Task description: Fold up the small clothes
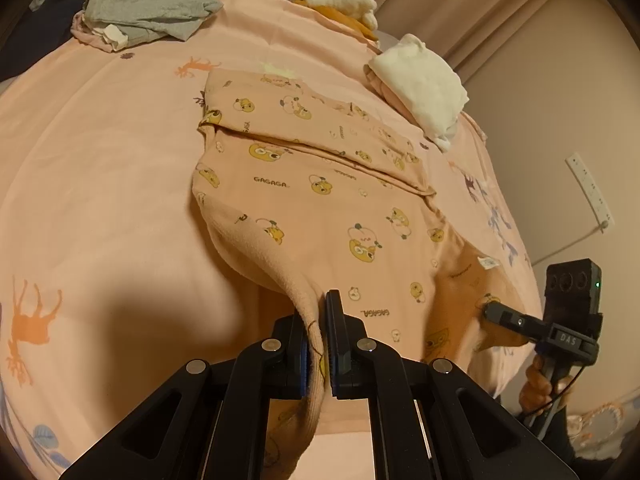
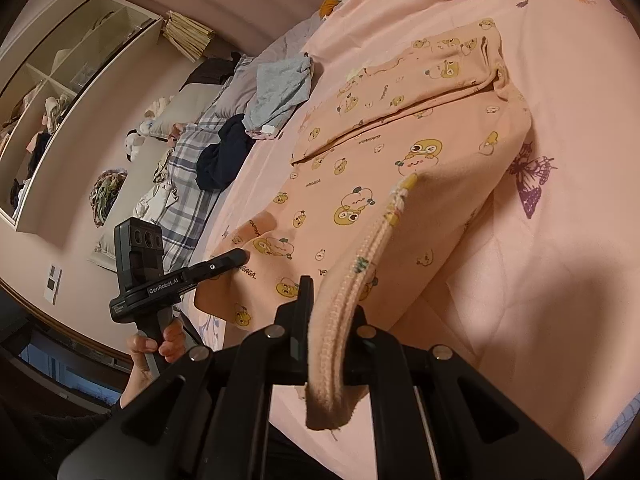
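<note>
So on the left, the left gripper [image 1: 320,344] was clamped tight on the ribbed hem of the pink printed top [image 1: 304,208], which lay partly folded in the middle of the pink bedsheet [image 1: 100,152]. Over on the right, the right gripper [image 2: 332,344] was pinched shut on the same top's other hem corner, lifted off the bed.
</note>
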`<state>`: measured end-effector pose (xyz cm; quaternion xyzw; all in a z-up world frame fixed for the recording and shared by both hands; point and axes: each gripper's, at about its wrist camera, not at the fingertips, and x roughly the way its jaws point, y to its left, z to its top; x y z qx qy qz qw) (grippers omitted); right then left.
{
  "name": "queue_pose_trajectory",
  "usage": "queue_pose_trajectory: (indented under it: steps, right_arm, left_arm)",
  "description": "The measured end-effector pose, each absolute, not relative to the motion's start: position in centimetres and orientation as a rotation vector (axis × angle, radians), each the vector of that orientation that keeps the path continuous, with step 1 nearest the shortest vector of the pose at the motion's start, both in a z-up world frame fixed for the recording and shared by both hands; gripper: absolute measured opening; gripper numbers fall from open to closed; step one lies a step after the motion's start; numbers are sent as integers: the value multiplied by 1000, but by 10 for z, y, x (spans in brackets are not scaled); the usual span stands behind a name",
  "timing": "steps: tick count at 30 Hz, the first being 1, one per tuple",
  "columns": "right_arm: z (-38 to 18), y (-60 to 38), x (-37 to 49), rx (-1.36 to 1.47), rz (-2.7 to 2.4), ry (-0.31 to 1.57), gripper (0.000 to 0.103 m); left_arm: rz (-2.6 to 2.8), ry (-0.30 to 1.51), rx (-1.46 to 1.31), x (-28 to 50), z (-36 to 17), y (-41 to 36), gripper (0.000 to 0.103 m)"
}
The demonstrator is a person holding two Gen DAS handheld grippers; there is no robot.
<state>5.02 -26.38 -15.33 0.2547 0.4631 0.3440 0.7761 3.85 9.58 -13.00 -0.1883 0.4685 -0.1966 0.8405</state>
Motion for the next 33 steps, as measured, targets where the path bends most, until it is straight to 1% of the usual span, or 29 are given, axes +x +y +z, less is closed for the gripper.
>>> queue_pose_trajectory:
  steps: [15,25,26,27,33]
  right_arm:
    - [-121,-253,49,531,791,932,7]
    - [-125,-256,50,553,789,941,7]
    - [-125,-257,50,557,790,941,7]
    - [-125,-257,49,559,789,941,7]
    - [-125,-259,48,553,800,936,7]
  left_arm:
    - [-433,919,-398,32,-105,104,7]
    - [-425,925,-418,31,-106,109,7]
    - [-427,923,-420,31,-105,109,3]
    - [-429,921,-421,31,-104,109,1]
    - [-437,904,-421,30,-100,109,1]
